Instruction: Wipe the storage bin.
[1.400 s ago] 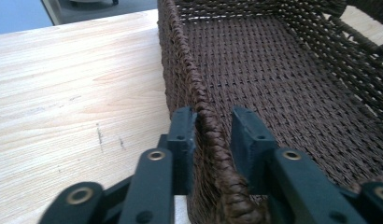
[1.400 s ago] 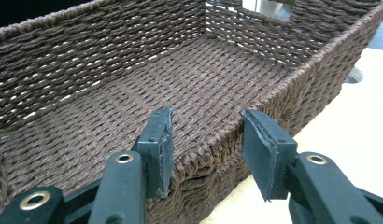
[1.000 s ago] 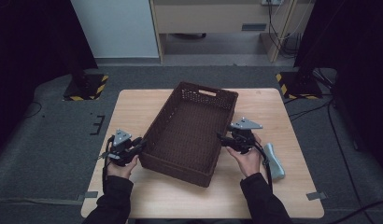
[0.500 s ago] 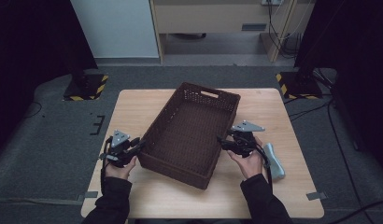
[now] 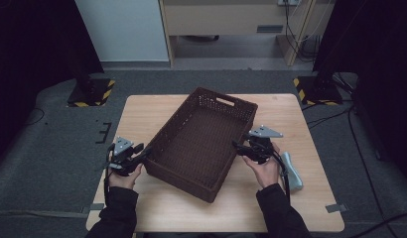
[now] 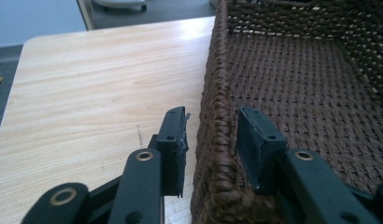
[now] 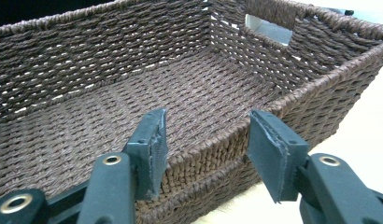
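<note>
One brown woven basket (image 5: 201,144) at frame centre on the wooden table (image 5: 142,114); one pale blue object (image 5: 292,171) at lower right. Long axis lower left to upper right, handle cutout at far end. Left gripper (image 6: 210,140) astride near-left rim, jaws just opening, pads clear. Right gripper (image 7: 206,149) wide, straddling right rim, not pressing. Forearms in from bottom edge.

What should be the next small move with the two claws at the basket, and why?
Probably draw both claws back off the basket. The left claw has just been opening; its pads straddle the rim without pressing, and the right claw also stands open astride the other wall.
</note>
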